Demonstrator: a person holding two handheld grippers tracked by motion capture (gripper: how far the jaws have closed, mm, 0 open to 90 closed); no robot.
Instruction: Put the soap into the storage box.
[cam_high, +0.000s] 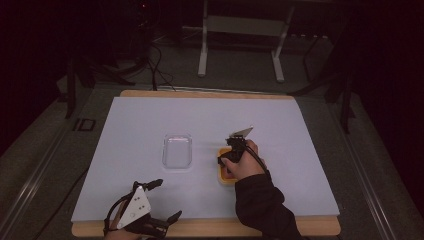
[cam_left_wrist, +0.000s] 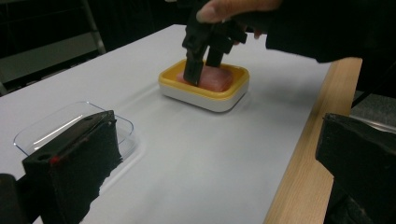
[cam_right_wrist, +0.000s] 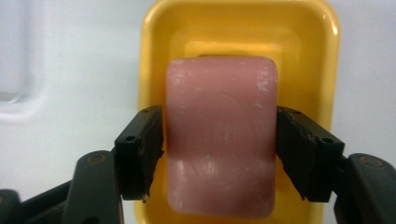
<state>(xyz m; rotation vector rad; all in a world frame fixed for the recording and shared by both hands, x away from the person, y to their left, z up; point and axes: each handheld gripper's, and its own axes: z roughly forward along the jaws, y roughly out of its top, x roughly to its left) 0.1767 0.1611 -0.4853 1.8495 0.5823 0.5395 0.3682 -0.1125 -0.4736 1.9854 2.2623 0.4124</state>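
Note:
A pink soap bar (cam_right_wrist: 220, 140) lies in a yellow dish (cam_right_wrist: 240, 23) with a white base (cam_left_wrist: 205, 99). My right gripper (cam_right_wrist: 220, 151) reaches down into the dish, one jaw against each long side of the bar, shut on it. In the high view the right hand covers much of the dish (cam_high: 223, 176), with the right gripper (cam_high: 229, 156) over it. From the left gripper view the soap (cam_left_wrist: 217, 78) sits under the right gripper (cam_left_wrist: 201, 70). My left gripper (cam_high: 167, 199) stands open at the table's near left edge, holding nothing.
A clear plastic tray (cam_high: 177, 151) lies on the white sheet (cam_high: 150, 120) left of the dish, also near the left jaw as the clear tray (cam_left_wrist: 56, 123). The wooden table edge (cam_left_wrist: 308, 154) runs along the front. Frame legs (cam_high: 202, 55) stand on the floor behind.

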